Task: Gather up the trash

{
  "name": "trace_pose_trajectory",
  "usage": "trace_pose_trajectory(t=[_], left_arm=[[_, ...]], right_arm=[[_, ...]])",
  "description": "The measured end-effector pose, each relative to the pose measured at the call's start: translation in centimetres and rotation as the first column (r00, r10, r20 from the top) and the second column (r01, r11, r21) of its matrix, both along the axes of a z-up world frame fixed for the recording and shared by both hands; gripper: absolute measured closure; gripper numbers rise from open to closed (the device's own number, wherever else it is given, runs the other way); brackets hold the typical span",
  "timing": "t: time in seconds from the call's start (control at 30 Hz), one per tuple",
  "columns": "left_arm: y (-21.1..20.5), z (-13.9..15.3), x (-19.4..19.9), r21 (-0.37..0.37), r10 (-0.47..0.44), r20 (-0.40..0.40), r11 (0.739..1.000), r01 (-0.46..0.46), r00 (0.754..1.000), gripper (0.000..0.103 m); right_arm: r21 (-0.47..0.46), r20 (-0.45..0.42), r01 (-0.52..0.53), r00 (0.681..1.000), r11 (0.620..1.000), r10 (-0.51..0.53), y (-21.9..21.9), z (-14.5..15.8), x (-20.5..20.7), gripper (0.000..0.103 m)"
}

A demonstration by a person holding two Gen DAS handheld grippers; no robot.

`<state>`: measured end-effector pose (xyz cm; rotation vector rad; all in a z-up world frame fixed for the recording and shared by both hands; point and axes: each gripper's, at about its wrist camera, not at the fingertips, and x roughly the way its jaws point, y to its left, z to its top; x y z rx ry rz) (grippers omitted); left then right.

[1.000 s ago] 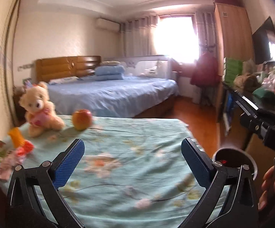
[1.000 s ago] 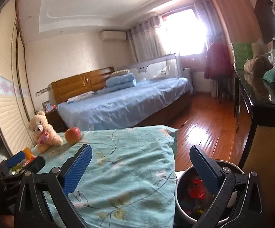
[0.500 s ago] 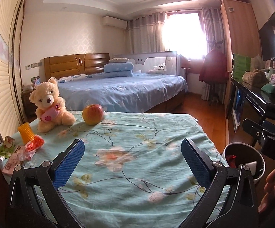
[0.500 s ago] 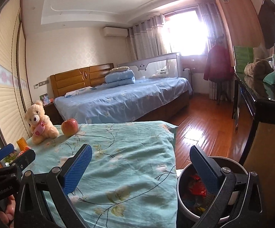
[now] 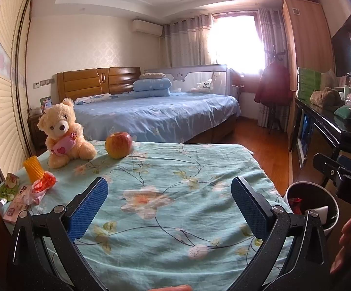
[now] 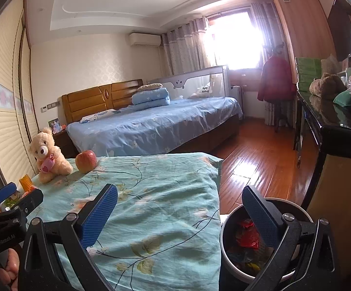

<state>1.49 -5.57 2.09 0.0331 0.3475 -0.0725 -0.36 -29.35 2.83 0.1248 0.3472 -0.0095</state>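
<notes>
A table under a teal floral cloth (image 5: 170,194) fills both views. A red and pink crumpled wrapper (image 5: 40,188) lies at its left edge beside an orange ridged cup (image 5: 33,169). A white trash bin (image 6: 260,242) with red wrappers inside stands on the floor at the table's right; it also shows in the left wrist view (image 5: 313,206). My left gripper (image 5: 169,209) is open and empty over the cloth. My right gripper (image 6: 179,215) is open and empty, its right finger over the bin.
A teddy bear (image 5: 62,133) and a red apple (image 5: 118,144) sit at the table's far left. A pink phone (image 5: 17,205) and a small green carton (image 5: 9,186) lie at the left edge. A blue bed (image 5: 163,114) stands behind, a dark desk (image 6: 333,131) at the right.
Both cameras have tilted and pulled back a little, so the table top sits lower and shows more fully. Both grippers stay open and empty.
</notes>
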Motion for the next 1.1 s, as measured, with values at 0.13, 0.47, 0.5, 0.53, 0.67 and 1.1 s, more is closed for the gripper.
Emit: trace_pose_trajectory(t=[0.13,0.47,0.5,0.53,0.67,1.1], left_arm=[[0.08,0.03,0.0,0.0,0.001,0.001,1.0,-0.001,1.0,0.0],[0.04,-0.09,-0.02,-0.007,0.008,-0.007,1.0,-0.008,1.0,0.0],[0.05,-0.11,0.0,-0.008,0.007,-0.009,1.0,-0.007,1.0,0.0],[0.04,-0.12,0.01,-0.007,0.007,-0.01,1.0,-0.007,1.0,0.0],[0.0,-0.08,0.01,-0.01,0.004,-0.01,1.0,-0.004,1.0,0.0],[0.06,-0.35,0.09,-0.014,0.002,-0.021,1.0,-0.002,1.0,0.0]], right_arm=[[-0.005,0.001,-0.003,1.0,1.0,0.003,0.14,0.17,-0.05,0.0],[-0.005,-0.012,-0.008,1.0,1.0,0.008,0.14,-0.04,0.07,0.0],[-0.004,-0.014,-0.009,1.0,1.0,0.009,0.07,-0.06,0.08,0.0],[-0.002,-0.016,-0.008,1.0,1.0,0.007,0.03,-0.05,0.08,0.0],[-0.002,-0.016,-0.007,1.0,1.0,0.007,-0.01,-0.14,0.07,0.0],[-0.004,-0.019,-0.011,1.0,1.0,0.011,0.07,-0.18,0.07,0.0]])
